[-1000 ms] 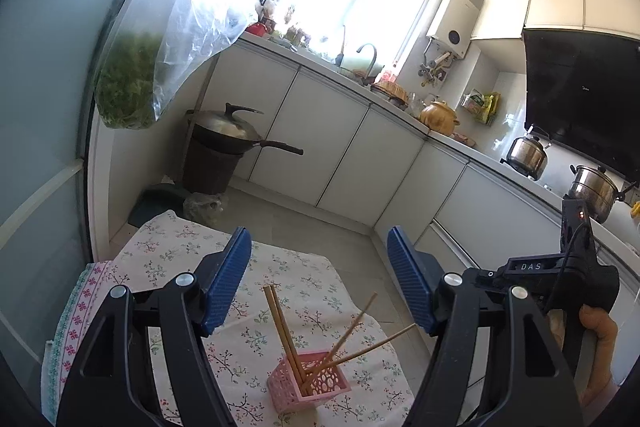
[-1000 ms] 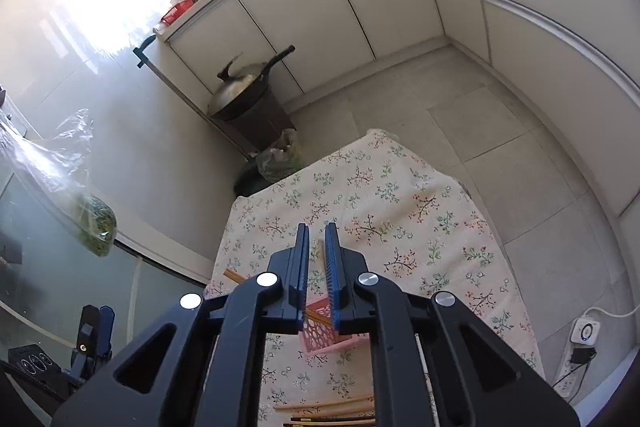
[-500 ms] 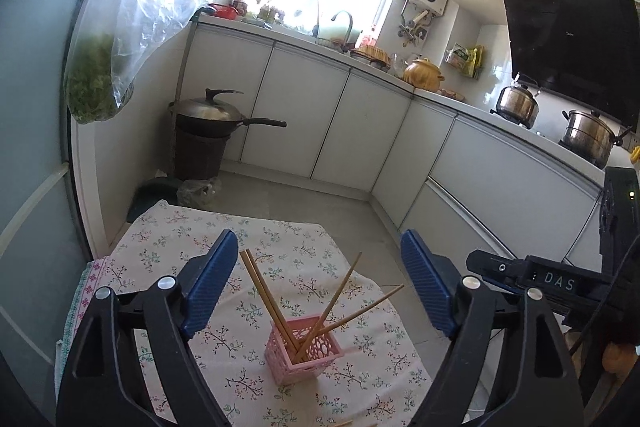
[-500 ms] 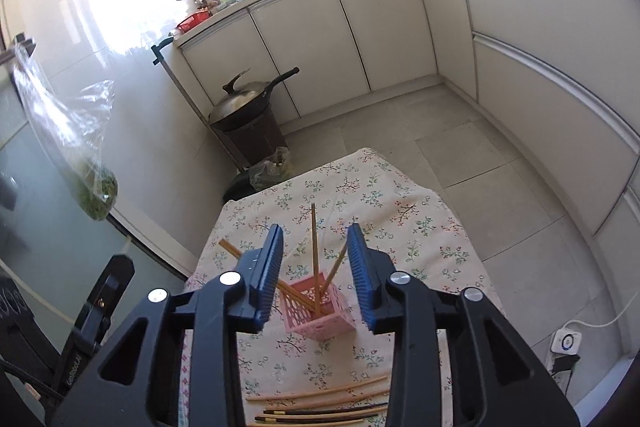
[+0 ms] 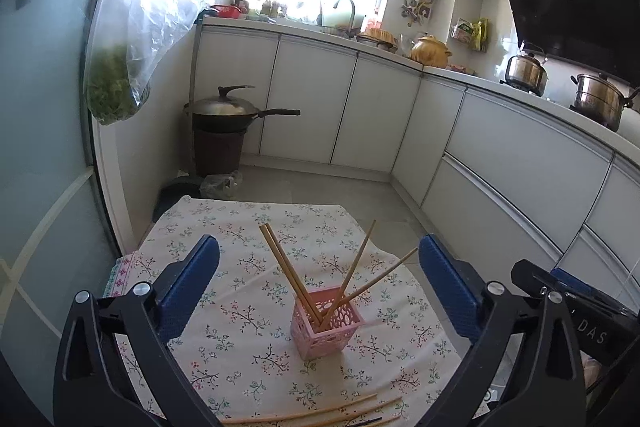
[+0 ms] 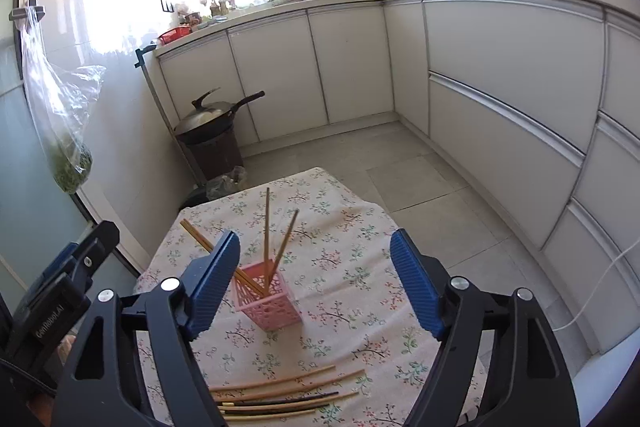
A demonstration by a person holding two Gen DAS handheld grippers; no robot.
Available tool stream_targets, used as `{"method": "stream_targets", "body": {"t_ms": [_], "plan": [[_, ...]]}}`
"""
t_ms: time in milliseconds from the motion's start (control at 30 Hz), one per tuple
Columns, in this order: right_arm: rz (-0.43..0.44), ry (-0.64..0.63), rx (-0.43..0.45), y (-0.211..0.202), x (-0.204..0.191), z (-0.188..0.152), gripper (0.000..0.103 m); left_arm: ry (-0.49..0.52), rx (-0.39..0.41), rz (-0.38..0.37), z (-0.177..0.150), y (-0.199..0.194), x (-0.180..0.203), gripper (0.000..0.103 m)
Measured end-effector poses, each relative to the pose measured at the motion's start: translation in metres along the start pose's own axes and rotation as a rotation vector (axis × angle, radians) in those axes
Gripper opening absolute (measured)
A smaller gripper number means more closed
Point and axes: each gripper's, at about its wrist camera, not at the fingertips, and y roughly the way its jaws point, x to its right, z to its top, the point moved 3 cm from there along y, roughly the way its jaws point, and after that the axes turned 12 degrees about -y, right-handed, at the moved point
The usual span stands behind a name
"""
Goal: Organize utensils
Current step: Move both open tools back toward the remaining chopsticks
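Note:
A pink perforated holder (image 5: 326, 323) stands on the floral tablecloth (image 5: 248, 239); it also shows in the right wrist view (image 6: 269, 305). Several wooden chopsticks (image 5: 298, 277) lean in it. More chopsticks (image 6: 280, 393), wooden and dark, lie loose on the cloth near the front edge, also seen in the left wrist view (image 5: 320, 413). My left gripper (image 5: 318, 281) is open and empty, above and behind the holder. My right gripper (image 6: 316, 281) is open and empty, with the holder between its fingers in view.
White kitchen cabinets (image 5: 360, 115) run along the back and right. A wok on a dark bin (image 5: 222, 125) stands by the wall. A plastic bag of greens (image 5: 114, 87) hangs at left. The table's far edge drops to a tiled floor (image 6: 420, 179).
My right gripper opened from shut to wide open and pulled back from the holder, leaving a chopstick in it. Both grippers tilted up and back, showing more of the table.

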Motion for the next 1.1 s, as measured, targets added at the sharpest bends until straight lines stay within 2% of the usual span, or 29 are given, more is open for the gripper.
{"method": "stream_targets", "body": {"t_ms": [133, 367, 433, 533, 567, 633, 767, 833, 1000, 1067, 1100], "plan": [[-0.043, 0.0, 0.028, -0.016, 0.007, -0.016, 0.09, 0.036, -0.03, 0.017, -0.008, 0.002, 0.0, 0.096], [0.037, -0.016, 0.023, -0.035, 0.013, -0.063, 0.096, 0.107, -0.151, 0.04, -0.03, 0.017, -0.001, 0.096], [0.089, -0.025, 0.024, -0.045, 0.011, -0.083, 0.096, 0.167, -0.237, 0.05, -0.043, 0.03, 0.001, 0.096], [0.166, -0.029, 0.012, -0.06, 0.008, -0.11, 0.096, 0.269, -0.412, 0.067, -0.078, 0.056, 0.003, 0.096], [0.196, -0.026, -0.013, -0.062, 0.007, -0.124, 0.096, 0.309, -0.49, 0.069, -0.093, 0.067, 0.003, 0.096], [0.235, -0.004, -0.076, -0.062, 0.006, -0.148, 0.096, 0.359, -0.596, 0.072, -0.121, 0.085, 0.002, 0.096], [0.264, 0.004, -0.273, -0.039, -0.003, -0.199, 0.096, 0.438, -0.75, 0.069, -0.168, 0.111, 0.003, 0.096], [0.262, -0.022, -0.325, -0.032, -0.01, -0.21, 0.096, 0.481, -0.784, 0.071, -0.182, 0.122, 0.007, 0.096], [0.244, -0.034, -0.333, -0.028, -0.011, -0.216, 0.096, 0.546, -0.823, 0.077, -0.21, 0.152, 0.015, 0.094], [0.247, -0.007, -0.374, -0.021, -0.006, -0.222, 0.096, 0.552, -0.833, 0.075, -0.214, 0.161, 0.018, 0.088], [0.252, 0.01, -0.396, -0.018, -0.003, -0.224, 0.096, 0.552, -0.843, 0.076, -0.216, 0.166, 0.018, 0.08]]}}
